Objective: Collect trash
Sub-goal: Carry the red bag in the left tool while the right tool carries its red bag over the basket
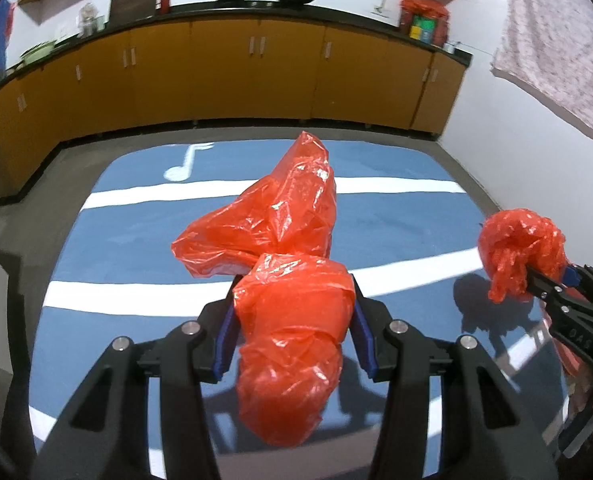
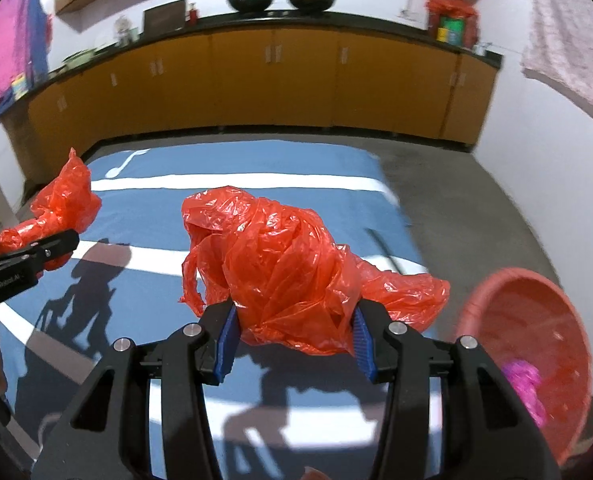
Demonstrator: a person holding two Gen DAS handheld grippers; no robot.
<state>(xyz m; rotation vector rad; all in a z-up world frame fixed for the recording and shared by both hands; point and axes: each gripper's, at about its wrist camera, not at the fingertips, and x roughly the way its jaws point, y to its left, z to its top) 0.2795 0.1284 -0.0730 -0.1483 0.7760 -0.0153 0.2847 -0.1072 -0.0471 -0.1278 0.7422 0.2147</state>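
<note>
Trash here is two crumpled red plastic bags, one clamped in each gripper and both held in the air over a blue mat with white stripes point(image 1: 256, 190). In the left wrist view, the left gripper point(image 1: 294, 304) is clenched on a long red bag point(image 1: 292, 320) at the centre of the frame; the bag's long axis runs along the fingers, its loose end ballooning toward the upper middle and its other end hanging down between the gripper's arms. At the right edge of that view, the right gripper point(image 1: 536, 280) shows with its own wad. In the right wrist view, the right gripper point(image 2: 294, 320) grips a wide crumpled bag point(image 2: 288, 260) at centre frame, the plastic spilling out to both sides of the blue pads.

The relation that matters is the red basin point(image 2: 536, 344) at the lower right of the right wrist view: it lies just beside the right gripper, to its right, tilted toward the camera, with something pink point(image 2: 526, 384) inside. It looks like the collecting bin, so the right hand is the nearer one and would probably drop first by swinging right; the left hand would have to cross over afterwards. Thin plastic may cling to the pads on release.

Farther off, yellow cabinets point(image 1: 224, 68) under a dark counter point(image 1: 256, 8) with two woks fill the upper frame.
</note>
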